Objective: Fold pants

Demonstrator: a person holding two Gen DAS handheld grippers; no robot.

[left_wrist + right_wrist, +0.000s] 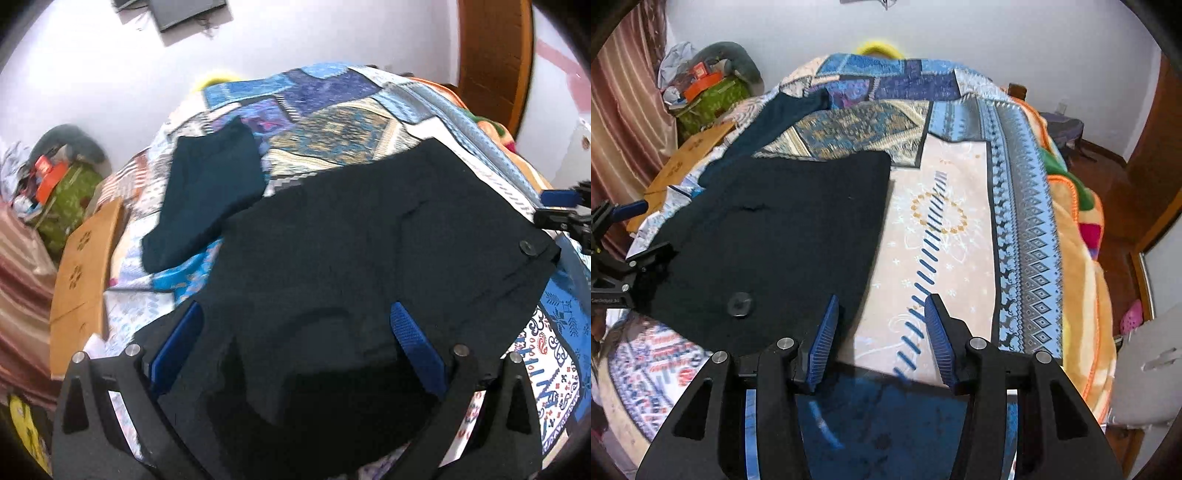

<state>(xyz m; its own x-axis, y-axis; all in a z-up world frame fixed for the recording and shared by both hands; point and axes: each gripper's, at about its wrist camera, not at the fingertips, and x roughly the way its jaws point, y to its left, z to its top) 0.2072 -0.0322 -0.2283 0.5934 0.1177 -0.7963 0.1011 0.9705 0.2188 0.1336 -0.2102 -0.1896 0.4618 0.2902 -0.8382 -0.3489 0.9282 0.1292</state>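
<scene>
The left hand-held gripper is hanging wide open over the pants, gripping nothing; the right hand-held gripper is gaping just off their waist edge, empty too. Pants are lying on the bed's quilt; a careless pinch could snag quilt beneath, dragging the far leg crooked.

Plain white walls, a bed under a blue patchwork quilt, pinkish striped curtains on one side, wooden door, reddish-brown floor.
</scene>
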